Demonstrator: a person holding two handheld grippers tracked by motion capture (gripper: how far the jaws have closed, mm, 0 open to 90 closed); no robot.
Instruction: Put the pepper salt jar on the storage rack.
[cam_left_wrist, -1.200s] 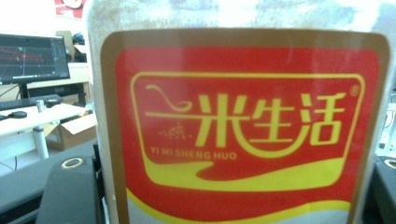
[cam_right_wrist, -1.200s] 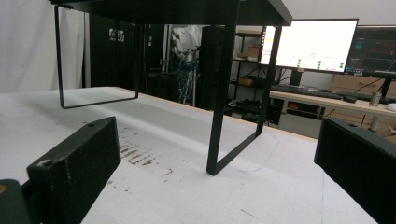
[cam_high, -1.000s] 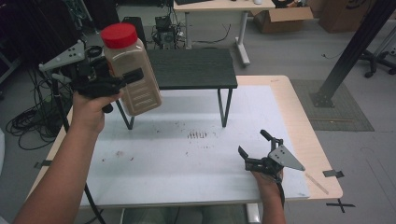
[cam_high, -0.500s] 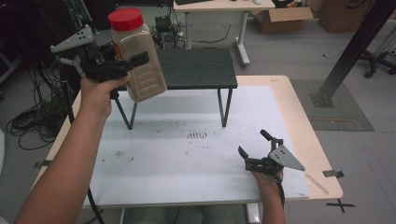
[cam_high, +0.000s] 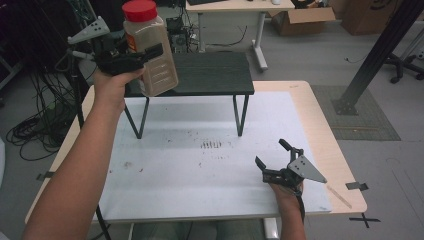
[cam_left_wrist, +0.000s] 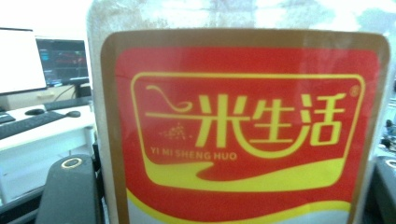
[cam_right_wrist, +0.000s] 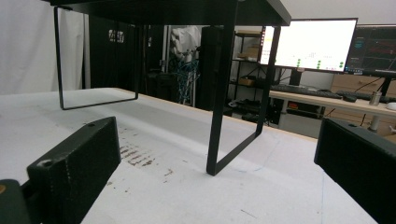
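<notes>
Carrying the jar over the shelf

I have the left claw (cam_high: 142, 55) clamped on the jar (cam_high: 150, 50), upright above the black shelf (cam_high: 210, 75), likely to set it there. My right claw (cam_high: 277, 160) rests open on the tabletop (cam_high: 200, 165), out of the way.

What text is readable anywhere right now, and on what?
"米生活": big yellow characters on the jar's red label, held in the left gripper.
"YI MI SHENG HUO": small yellow letters beneath them, same label.
A small registered-mark sign by the label frame's top right corner.
Monitor screens: too small and blurred to read.
</notes>
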